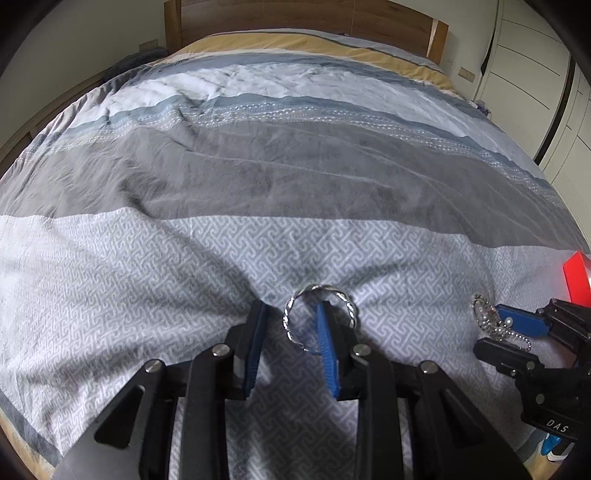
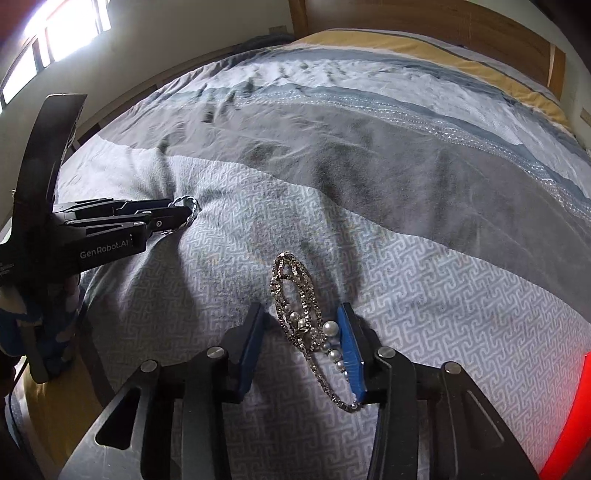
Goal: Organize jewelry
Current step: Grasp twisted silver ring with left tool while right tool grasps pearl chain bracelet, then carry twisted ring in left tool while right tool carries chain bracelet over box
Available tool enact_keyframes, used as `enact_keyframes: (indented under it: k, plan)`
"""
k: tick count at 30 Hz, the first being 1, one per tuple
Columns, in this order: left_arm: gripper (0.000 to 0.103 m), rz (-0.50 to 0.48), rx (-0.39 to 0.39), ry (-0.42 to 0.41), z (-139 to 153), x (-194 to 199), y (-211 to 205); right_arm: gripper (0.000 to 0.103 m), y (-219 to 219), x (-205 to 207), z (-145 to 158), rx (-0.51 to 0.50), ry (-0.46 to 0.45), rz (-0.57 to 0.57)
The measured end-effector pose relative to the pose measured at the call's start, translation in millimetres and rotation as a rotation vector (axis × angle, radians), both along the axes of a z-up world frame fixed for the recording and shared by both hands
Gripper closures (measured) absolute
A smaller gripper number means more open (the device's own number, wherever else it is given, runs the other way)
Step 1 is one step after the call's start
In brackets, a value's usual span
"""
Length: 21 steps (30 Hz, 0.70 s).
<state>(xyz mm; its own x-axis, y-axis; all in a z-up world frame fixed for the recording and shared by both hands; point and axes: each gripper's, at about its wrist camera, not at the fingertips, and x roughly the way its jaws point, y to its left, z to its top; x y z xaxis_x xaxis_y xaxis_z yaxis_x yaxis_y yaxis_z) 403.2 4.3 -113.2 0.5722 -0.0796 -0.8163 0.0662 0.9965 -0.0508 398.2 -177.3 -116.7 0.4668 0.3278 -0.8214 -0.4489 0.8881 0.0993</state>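
Note:
A twisted silver bangle (image 1: 295,332) lies on the patterned bedspread. It loops around the right fingertip of my left gripper (image 1: 291,314), with its left arc in the gap between the blue pads, clear of the left pad. The left gripper is open. A pearl-and-chain bracelet (image 2: 301,314) lies between the fingers of my right gripper (image 2: 302,312). Its pearls rest against the right pad (image 2: 351,350) and the left pad stands apart, so the right gripper is open. The right wrist view shows the left gripper (image 2: 184,214) at the bangle (image 2: 188,206). The left wrist view shows the right gripper (image 1: 491,328) at the bracelet (image 1: 484,314).
Both pieces lie on the near part of a large bed, on a grey, white and blue striped cover (image 1: 295,166). A red box (image 1: 576,273) sits at the right edge, also seen as a red blur (image 2: 576,424). A wooden headboard (image 1: 295,18) is at the far end.

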Motion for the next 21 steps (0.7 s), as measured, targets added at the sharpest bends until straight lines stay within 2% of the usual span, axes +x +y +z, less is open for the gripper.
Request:
enact_keyframes:
  k: [2, 3, 4, 13, 21]
  plan:
    - [0.091, -0.013, 0.011, -0.007, 1, 1, -4, 0.078, -2, -1, 0, 0.001, 0.001, -0.009]
    - [0.095, -0.019, 0.015, -0.009, 2, 0, -5, 0.083, -3, -2, 1, 0.003, 0.001, -0.012]
    - [0.098, -0.025, 0.014, -0.011, 3, 0, -6, 0.084, -3, -4, 2, 0.006, 0.001, -0.015]
    - [0.098, -0.022, -0.005, -0.032, 30, -31, -6, 0.089, -16, -39, 31, 0.122, -0.021, -0.054]
    - [0.098, -0.031, 0.004, -0.076, 82, -83, -3, 0.089, -22, -92, 86, 0.207, -0.073, -0.084]
